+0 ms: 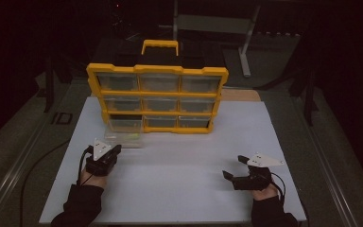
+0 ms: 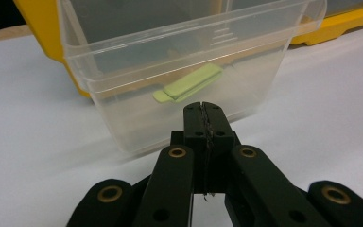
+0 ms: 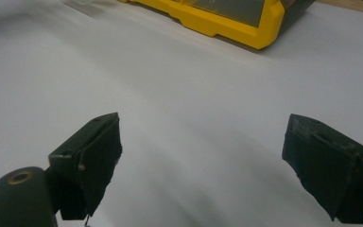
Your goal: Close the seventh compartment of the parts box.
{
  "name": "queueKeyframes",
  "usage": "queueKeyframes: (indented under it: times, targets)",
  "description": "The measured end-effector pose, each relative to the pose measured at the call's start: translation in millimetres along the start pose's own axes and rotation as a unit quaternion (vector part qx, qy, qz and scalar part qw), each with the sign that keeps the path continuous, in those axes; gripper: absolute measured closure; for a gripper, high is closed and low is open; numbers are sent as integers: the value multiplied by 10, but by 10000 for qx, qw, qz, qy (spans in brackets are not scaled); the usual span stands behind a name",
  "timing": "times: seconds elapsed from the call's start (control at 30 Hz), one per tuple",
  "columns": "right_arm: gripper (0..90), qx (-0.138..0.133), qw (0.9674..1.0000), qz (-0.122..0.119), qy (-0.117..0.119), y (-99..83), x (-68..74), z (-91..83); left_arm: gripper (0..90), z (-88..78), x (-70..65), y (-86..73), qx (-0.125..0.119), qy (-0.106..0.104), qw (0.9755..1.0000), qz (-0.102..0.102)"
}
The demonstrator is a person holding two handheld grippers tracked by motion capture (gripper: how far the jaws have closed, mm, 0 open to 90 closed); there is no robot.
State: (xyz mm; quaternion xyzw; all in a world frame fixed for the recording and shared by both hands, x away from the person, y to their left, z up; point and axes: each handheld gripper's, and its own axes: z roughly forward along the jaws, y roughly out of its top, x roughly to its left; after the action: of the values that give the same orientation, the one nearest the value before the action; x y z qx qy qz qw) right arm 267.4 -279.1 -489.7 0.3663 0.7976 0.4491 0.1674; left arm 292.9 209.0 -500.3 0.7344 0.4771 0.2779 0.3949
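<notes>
clear drawer [image 2: 179, 80] sits just ahead of the closed, empty left gripper [image 2: 202, 108].

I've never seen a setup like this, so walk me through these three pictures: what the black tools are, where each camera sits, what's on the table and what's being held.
A person sits at a table and holds a black two-jaw hand gripper in each hand. The high view looks down from above: the left gripper is at the left, the right gripper at the right.

The other two pictures come from cameras riding on the grippers, looking along their own jaws.

On the white table board stands a yellow plastic organiser case with clear drawers. One clear plastic drawer bin has been pulled out and sits on the board in front of the left gripper; a pale green flat clip-like piece lies inside it.

The left jaws are shut together with nothing between them. The right jaws stand wide open, empty.
</notes>
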Motion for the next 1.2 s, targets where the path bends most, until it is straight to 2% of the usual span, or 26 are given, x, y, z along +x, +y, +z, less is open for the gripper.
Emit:
queueKeyframes:
  times: [0.43, 1.2]
  targets:
    - [124, -15, 10000, -32, 3, 4, 5, 6, 897, 131, 37, 25, 61, -46, 9999, -99]
    - [124, -10, 10000, -24, 3, 0, -2, 10, 897, 331, 116, 140, 136, -30, 9999, -99]
